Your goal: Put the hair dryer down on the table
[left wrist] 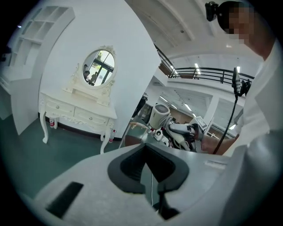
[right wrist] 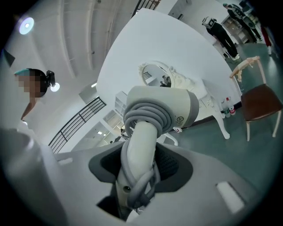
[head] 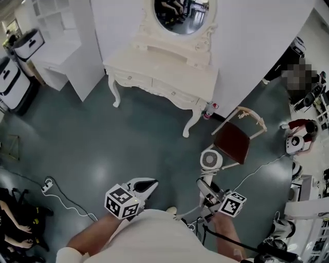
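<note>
A white hair dryer (head: 209, 160) (right wrist: 159, 108) with its grey cord wound round the handle stands upright in my right gripper (head: 206, 191) (right wrist: 139, 152), which is shut on the handle. It hangs in the air above the green floor, just left of a wooden chair (head: 234, 141). The white dressing table (head: 169, 67) (left wrist: 75, 99) stands farther ahead against the wall, under an oval mirror (head: 181, 13). My left gripper (head: 146, 186) (left wrist: 145, 148) is shut with nothing in it, level with the right one and to its left. The left gripper view also shows the hair dryer (left wrist: 159, 115).
A chair (right wrist: 261, 99) with a brown seat stands right of the table. Small bottles (head: 208, 109) sit by the table's right leg. A power strip and cable (head: 47, 185) lie on the floor at left. White shelving (head: 56, 36) fills the back left.
</note>
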Demonstrator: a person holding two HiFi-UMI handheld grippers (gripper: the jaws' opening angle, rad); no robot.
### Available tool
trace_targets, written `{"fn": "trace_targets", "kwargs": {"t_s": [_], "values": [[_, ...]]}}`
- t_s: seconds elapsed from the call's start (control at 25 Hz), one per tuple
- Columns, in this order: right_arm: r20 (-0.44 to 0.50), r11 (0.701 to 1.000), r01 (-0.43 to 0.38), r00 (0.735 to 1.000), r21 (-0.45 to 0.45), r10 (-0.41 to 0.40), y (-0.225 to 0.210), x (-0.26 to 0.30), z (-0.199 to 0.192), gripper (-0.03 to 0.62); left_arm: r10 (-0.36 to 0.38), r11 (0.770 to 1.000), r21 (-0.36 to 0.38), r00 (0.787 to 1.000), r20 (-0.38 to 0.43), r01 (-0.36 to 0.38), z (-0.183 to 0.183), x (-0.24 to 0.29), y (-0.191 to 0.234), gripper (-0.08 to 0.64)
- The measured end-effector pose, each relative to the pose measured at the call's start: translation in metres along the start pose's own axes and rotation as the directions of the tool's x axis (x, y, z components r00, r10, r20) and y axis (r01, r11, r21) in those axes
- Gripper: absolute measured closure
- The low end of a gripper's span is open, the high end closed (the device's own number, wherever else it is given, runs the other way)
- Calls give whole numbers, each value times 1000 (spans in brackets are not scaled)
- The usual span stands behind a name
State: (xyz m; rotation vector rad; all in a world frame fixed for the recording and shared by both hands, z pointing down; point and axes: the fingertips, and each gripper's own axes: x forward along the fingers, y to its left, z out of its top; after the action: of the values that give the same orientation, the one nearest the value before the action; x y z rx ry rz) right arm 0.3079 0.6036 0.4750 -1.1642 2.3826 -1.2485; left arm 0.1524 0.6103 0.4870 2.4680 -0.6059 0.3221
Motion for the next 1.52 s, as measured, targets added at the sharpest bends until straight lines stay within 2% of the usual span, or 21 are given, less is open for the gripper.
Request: {"fn": "trace_targets", "kwargs": {"t_s": [0.32, 0.56, 0.76, 1.04, 1.16, 1.28, 1.52], "values": [[-17, 999, 29, 999, -19, -30, 23, 63, -16, 407, 32, 999, 15, 999, 14, -32, 1, -56, 61, 561], [-45, 999, 53, 998, -13, -53, 5, 104, -7, 407, 50, 998, -30, 999, 18, -49, 4, -52, 109, 561], [-84, 999, 10, 996, -49, -15, -35, 147, 44, 407, 92, 995, -41, 995, 30, -91, 41, -10, 146, 561], [-137, 987, -119, 985, -109, 103, -71, 217, 144, 407, 177, 984, 9, 984, 36, -177, 131, 55, 183, 561], [-179, 976, -156, 975, -151, 128, -89, 239, 177, 407, 212, 977, -6, 976, 55, -212, 160, 78, 200, 561], [-205, 972, -164, 970, -169, 128, -114, 262, 205, 407, 233, 973, -19, 971, 59, -232, 179, 100, 217, 561], [-238, 973, -159, 964, -166, 116, -142, 316, 233, 407, 249, 968, -47, 967, 56, -247, 204, 112, 258, 561]]}}
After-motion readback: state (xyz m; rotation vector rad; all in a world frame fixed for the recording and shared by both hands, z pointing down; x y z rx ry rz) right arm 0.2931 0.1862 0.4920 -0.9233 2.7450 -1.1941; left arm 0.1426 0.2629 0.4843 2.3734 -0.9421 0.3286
